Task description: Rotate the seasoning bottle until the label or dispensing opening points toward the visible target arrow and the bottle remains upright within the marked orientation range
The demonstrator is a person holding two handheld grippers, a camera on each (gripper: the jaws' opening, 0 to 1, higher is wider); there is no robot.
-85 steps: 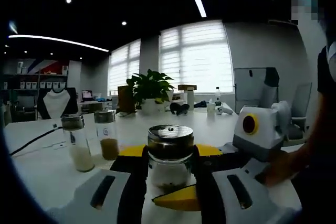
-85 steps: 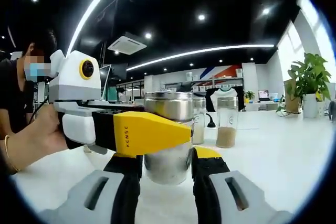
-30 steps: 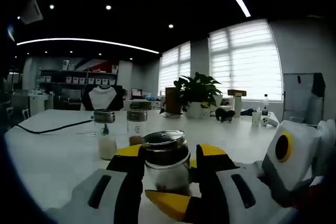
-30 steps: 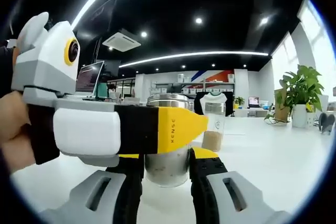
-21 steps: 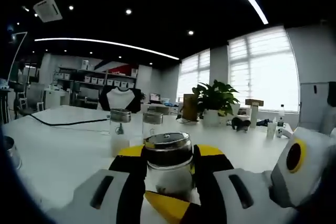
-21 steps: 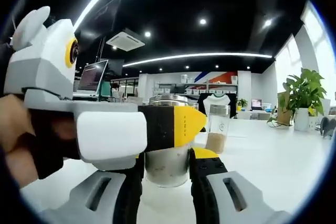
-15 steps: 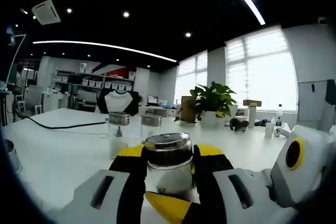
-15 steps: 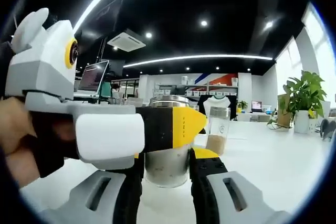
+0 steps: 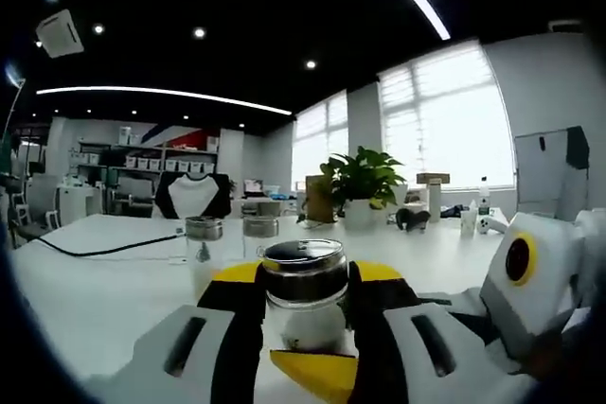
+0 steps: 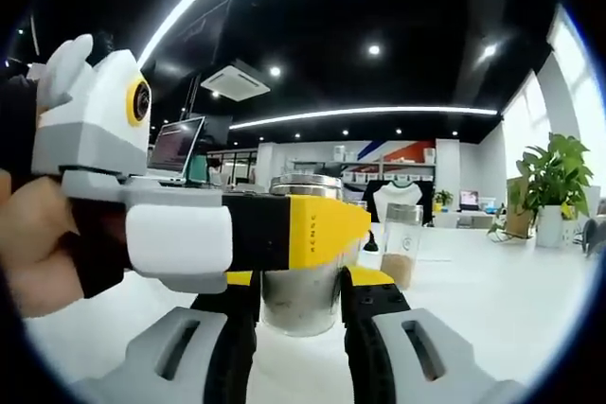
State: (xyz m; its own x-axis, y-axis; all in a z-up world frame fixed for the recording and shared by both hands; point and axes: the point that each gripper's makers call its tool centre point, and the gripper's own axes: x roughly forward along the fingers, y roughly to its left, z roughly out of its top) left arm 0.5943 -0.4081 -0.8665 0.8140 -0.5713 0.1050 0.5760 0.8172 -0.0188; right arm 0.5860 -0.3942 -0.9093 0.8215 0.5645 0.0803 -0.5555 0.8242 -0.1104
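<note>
Standing upright on the white counter, the seasoning bottle is clamped between the fingers of both the left gripper and the right gripper. Two spice jars are seen at ten o'clock of it in the left gripper view. The rotating step is judged to be in hand; no target arrow can be made out, so a slow, level twist is called for next.

Grey-and-white left claw and right claw — black jaws, yellow tips, small lettering on one tip.
</note>
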